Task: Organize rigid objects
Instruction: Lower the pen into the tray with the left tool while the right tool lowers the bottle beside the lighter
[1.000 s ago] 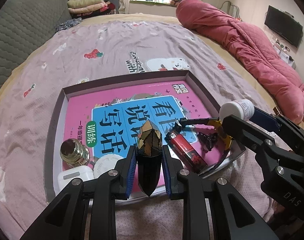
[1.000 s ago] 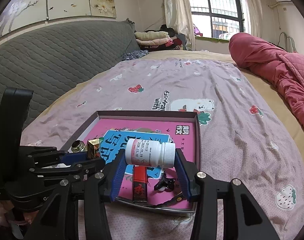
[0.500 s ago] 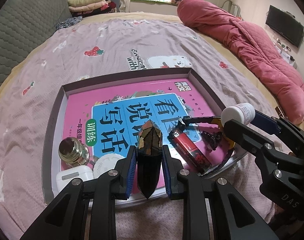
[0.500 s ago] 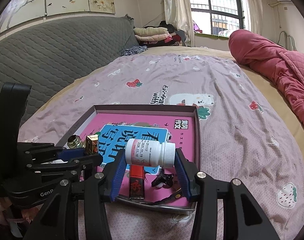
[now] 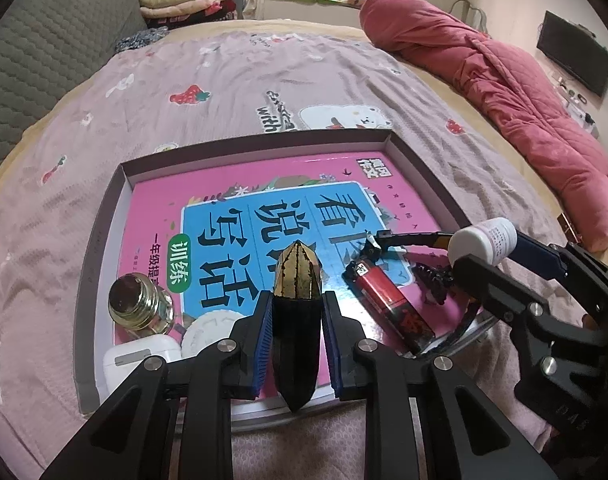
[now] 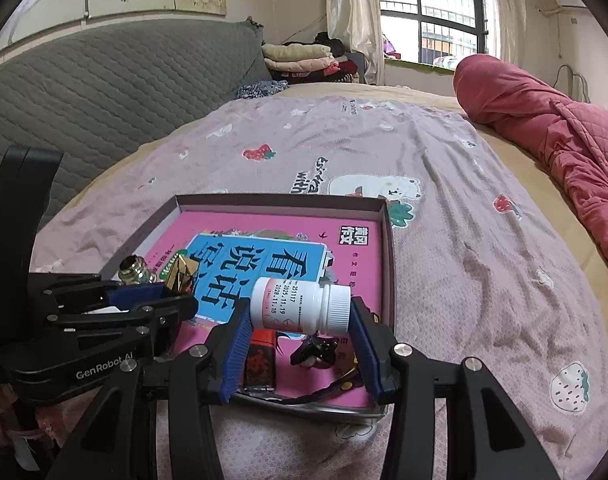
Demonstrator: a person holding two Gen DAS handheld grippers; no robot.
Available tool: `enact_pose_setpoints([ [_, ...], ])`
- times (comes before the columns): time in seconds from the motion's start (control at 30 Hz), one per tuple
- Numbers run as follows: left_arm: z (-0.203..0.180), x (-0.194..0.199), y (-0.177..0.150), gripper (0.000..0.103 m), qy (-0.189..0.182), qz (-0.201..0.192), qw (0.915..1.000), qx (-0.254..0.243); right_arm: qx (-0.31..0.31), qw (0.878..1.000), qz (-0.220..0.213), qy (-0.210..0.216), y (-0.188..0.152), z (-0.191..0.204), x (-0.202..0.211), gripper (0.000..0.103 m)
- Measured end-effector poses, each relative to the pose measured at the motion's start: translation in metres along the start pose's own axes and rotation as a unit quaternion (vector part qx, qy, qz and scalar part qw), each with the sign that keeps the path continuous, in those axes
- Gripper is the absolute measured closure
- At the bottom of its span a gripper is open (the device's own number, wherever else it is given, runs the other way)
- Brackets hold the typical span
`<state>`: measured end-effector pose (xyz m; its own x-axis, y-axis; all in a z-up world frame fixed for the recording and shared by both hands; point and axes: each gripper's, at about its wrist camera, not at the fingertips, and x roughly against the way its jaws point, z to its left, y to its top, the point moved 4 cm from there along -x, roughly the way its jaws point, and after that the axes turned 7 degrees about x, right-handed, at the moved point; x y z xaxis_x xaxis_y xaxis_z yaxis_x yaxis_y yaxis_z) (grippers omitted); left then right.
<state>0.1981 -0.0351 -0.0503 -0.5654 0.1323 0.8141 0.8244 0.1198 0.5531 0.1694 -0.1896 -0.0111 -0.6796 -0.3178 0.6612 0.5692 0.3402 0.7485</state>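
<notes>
- Two handheld grippers, both loaded, both hanging over the near edge of a shallow purple-walled cardboard box tray [image 5: 104, 216] that sits on the pink strawberry-print bedspread [image 5: 232, 80].
- Left gripper [image 5: 297, 320]: blue pads clamped on a black faceted capsule-shaped object with a gold-foil tip [image 5: 298, 308]. Object points forward along the fingers, gold end out over the tray, dark end sticking back past the pads.
- Right gripper [image 6: 300, 330]: blue pads clamped on a white plastic pill bottle with ribbed cap [image 6: 300, 306]. Bottle lies crosswise between the fingers, cap end against the right pad, printed date label facing up.
- From the left wrist view the right gripper sits to the right, its bottle just above the tray's near-right corner.
- Tray floor is covered by a pink book with a blue title panel and Chinese characters [image 5: 272, 216].
- On the book, near-right: a red-and-black cylindrical lighter [image 5: 388, 306] lying diagonally, a small black claw hair clip [image 5: 434, 280] just beside it, and a black-and-yellow handled tool [image 5: 408, 238] behind them; can't tell what kind of tool.
- Near-left corner of the tray: a glass bottle with brass-coloured screw neck [image 5: 138, 304], a white earbud case [image 5: 138, 360] and a round white disc [image 5: 208, 334], all bunched together, touching or nearly so.
- Rolled red quilted duvet [image 5: 484, 80] along the far right of the bed, well apart from the tray.
</notes>
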Motion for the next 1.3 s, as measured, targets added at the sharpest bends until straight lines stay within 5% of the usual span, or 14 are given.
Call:
enact_pose_setpoints([
  [1.3, 0.006, -0.023, -0.004, 0.08, 0.0, -0.002, 1.0, 0.005, 0.032, 0.998, 0.04, -0.022, -0.012, 0.012, -0.037, 0.055],
])
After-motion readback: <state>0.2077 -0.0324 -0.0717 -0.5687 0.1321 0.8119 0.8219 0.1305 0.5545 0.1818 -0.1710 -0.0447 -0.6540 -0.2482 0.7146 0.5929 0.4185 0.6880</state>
